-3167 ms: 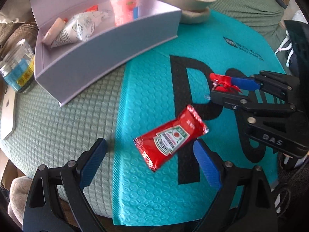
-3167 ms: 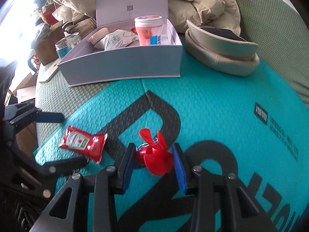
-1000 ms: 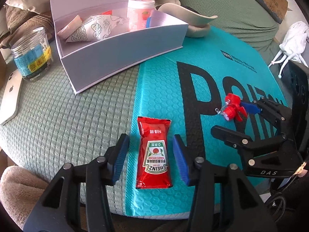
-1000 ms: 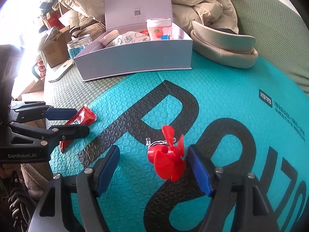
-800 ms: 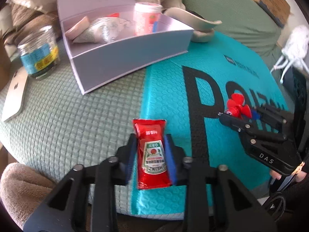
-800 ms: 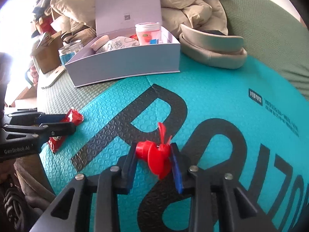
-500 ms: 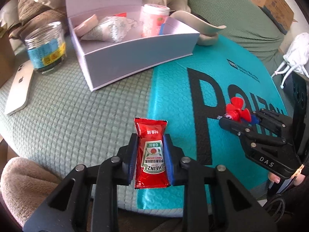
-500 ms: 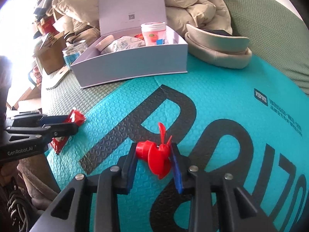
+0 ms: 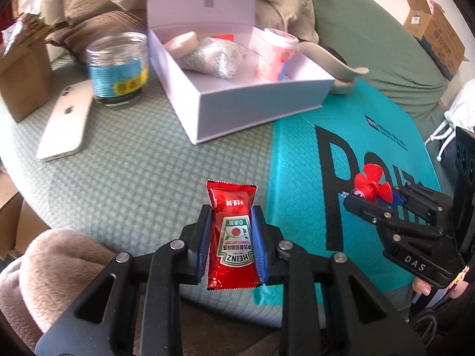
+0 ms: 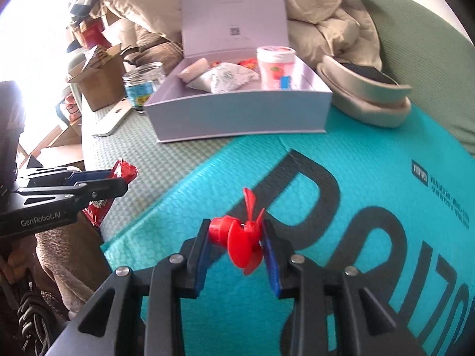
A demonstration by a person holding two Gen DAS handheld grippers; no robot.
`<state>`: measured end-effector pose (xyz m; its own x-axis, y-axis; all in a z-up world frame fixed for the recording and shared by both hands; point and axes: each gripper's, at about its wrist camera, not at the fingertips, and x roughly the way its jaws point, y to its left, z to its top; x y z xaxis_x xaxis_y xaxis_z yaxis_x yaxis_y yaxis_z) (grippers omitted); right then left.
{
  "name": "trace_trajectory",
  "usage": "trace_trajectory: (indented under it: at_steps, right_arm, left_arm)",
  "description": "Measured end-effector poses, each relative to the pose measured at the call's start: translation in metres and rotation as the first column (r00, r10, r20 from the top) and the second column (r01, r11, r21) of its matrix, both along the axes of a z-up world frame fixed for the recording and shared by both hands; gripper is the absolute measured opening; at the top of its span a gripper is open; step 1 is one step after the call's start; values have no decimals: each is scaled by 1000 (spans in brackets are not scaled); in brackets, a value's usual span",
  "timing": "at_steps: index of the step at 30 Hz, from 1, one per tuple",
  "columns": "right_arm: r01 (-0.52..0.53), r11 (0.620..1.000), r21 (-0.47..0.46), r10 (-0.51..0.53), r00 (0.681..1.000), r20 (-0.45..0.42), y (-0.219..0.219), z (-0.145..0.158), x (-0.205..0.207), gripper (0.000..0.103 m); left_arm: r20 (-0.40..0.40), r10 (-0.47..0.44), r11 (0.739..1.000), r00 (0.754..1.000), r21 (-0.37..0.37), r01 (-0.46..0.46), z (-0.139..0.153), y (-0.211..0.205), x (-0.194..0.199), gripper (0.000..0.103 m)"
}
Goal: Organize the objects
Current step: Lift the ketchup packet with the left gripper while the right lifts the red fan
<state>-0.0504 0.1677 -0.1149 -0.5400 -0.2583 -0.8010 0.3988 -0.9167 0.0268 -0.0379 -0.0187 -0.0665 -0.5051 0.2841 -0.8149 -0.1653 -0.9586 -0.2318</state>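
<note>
Left gripper (image 9: 231,246) is clamped on a red ketchup sachet (image 9: 231,237), its blue pads pressing both long edges, the sachet standing lengthwise between them with its crimped top poking out past the fingertips above the green quilted bed cover (image 9: 133,184). Right gripper (image 10: 236,249) is closed narrow on a small red propeller toy (image 10: 243,237), held over the teal mat (image 10: 371,184) with the big black lettering.

From the left wrist view a white phone (image 9: 66,124) lying face down and a glass jar (image 9: 117,69) with a blue and yellow label show clearly beside the open lilac box (image 9: 252,106), and a fingertip of the person shows under the right gripper's body. From the right wrist view the sachet appears only as a red corner sticking out of the left gripper, and a grey curved cushion (image 10: 365,101) beyond the box is seen whole.

Inside the box lie a white printed pouch (image 10: 225,80), a pink tub (image 10: 276,65) and a pale roll (image 10: 194,69). The sachet's label reads upside down.
</note>
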Motion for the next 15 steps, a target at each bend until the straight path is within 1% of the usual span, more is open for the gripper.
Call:
trace_trajectory:
  at_steps: [5,10,15]
  right_arm:
    - [-38,999,9,38,999,-17,-18,12,2,33]
    - [-104,994,24,105,993,-57,-37,31,7,33]
    - [-136,990,28,137,987,-80,-51,48,7,33]
  left_arm:
    - [-27,24,1000,999,-17,-25,11,-13,4,24]
    - [-68,40,998,997,-38,-43,29,-24,6,24]
    - [-94,64,996,993,-60,-70,48,-35,7,24]
